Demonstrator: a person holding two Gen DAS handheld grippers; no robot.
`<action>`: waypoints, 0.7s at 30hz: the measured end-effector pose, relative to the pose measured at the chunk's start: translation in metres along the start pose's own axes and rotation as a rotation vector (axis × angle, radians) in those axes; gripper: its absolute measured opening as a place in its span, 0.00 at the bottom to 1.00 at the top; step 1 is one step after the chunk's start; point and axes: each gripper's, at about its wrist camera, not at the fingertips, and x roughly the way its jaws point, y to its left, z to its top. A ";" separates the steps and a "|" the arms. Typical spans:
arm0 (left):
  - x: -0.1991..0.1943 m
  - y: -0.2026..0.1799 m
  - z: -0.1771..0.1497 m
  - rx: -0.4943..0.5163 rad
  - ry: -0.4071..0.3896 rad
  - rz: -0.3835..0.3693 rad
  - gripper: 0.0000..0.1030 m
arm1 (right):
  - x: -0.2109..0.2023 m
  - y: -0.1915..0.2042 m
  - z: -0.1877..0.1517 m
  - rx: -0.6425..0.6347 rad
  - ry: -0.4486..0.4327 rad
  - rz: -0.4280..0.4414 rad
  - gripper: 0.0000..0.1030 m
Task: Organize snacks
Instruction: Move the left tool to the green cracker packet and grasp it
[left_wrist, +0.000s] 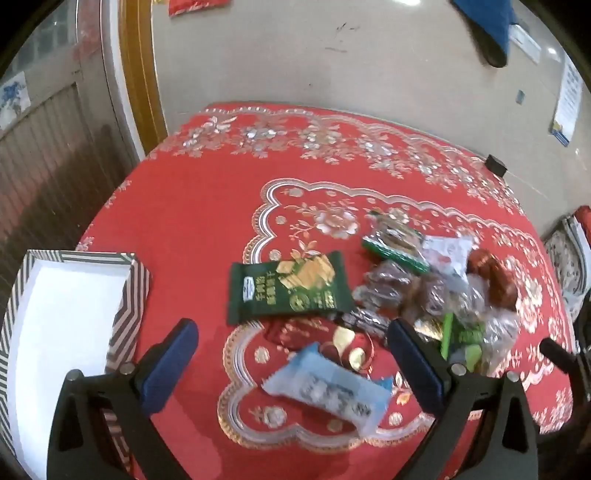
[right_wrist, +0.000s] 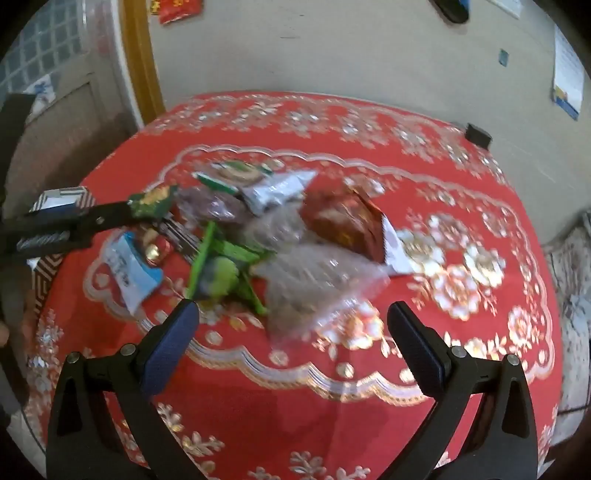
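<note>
A pile of wrapped snacks lies on a red embroidered tablecloth (left_wrist: 184, 221). In the left wrist view a dark green packet (left_wrist: 288, 286) lies flat, a light blue packet (left_wrist: 328, 391) sits between the fingers of my open left gripper (left_wrist: 291, 332), and a red-gold packet (left_wrist: 317, 338) lies behind it. A striped box (left_wrist: 66, 314) with a white inside stands at the left. In the right wrist view my right gripper (right_wrist: 291, 314) hangs open and empty above the cloth, just short of a clear bag (right_wrist: 317, 280), a green-wrapped snack (right_wrist: 221, 269) and a brown packet (right_wrist: 343, 221). The left gripper (right_wrist: 66, 225) reaches in from the left.
The table stands against a pale wall with a wooden door frame (left_wrist: 140, 74) at the left. A small black block (left_wrist: 495, 164) sits at the table's far right edge. A patterned chair (left_wrist: 569, 266) stands off the right side. Bare cloth lies between box and snacks.
</note>
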 end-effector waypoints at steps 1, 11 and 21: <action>0.003 0.002 0.003 -0.004 0.006 -0.003 1.00 | 0.000 0.001 0.000 -0.003 -0.001 0.010 1.00; 0.031 0.006 0.023 -0.052 0.069 -0.006 1.00 | 0.006 0.012 0.011 -0.018 0.006 0.058 1.00; 0.055 -0.003 0.030 -0.016 0.124 0.038 1.00 | 0.009 0.012 0.015 -0.006 0.018 0.083 1.00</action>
